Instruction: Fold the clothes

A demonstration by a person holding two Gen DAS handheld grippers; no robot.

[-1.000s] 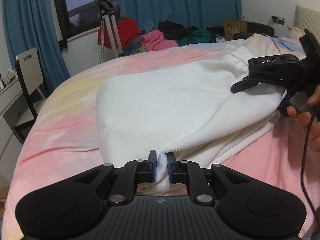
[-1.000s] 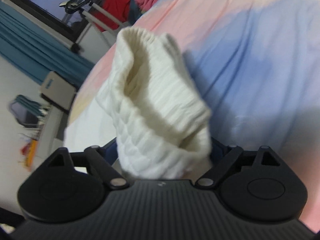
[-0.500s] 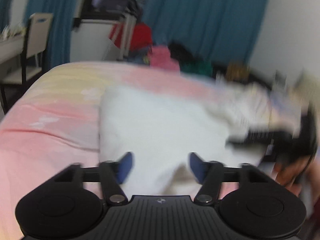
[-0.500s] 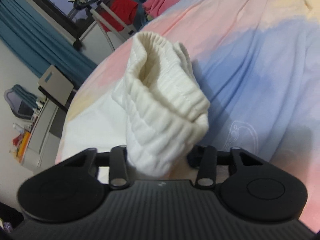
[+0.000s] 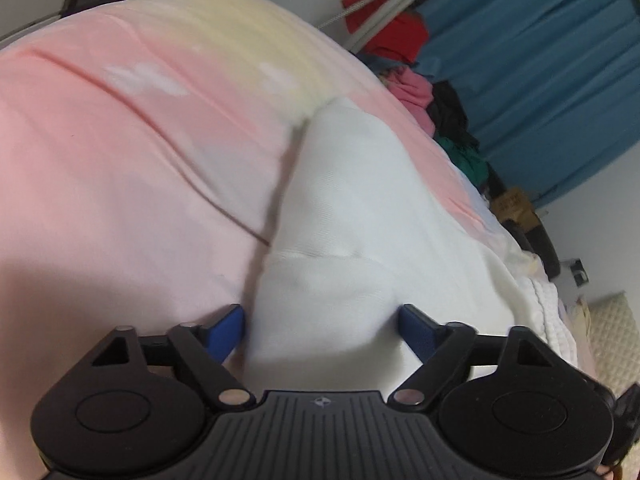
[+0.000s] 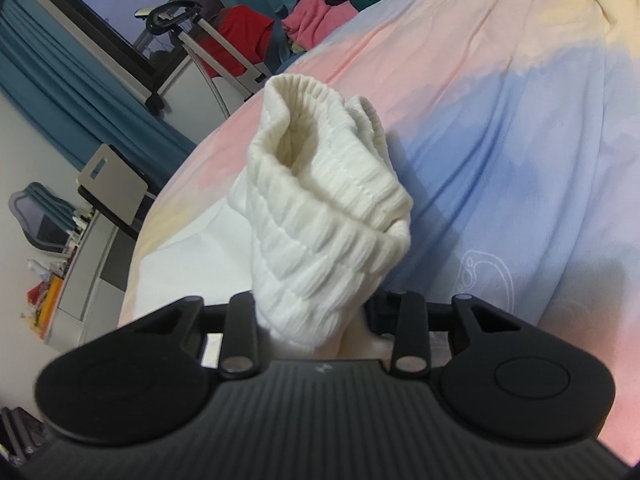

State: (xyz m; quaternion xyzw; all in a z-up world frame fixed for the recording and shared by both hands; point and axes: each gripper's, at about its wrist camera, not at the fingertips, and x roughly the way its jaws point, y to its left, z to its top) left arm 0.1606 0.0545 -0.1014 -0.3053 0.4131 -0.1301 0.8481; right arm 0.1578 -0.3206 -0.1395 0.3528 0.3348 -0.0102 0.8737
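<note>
A white garment lies on the pink, yellow and blue bedspread. My left gripper is open, its blue fingertips set wide on either side of the garment's near edge, not pinching it. In the right wrist view the garment's ribbed white waistband stands bunched up between the fingers of my right gripper, which is shut on it. The fingertips are hidden by the cloth. The flat part of the garment lies to the left behind it.
A pile of red, pink, black and green clothes lies past the bed's far edge by the blue curtains. A metal stand, a chair and a desk stand to the left of the bed.
My left gripper has let go of the garment's edge and opened wide, then tilted and moved closer over the cloth. My right gripper still holds the waistband, with the fingers closer together.
</note>
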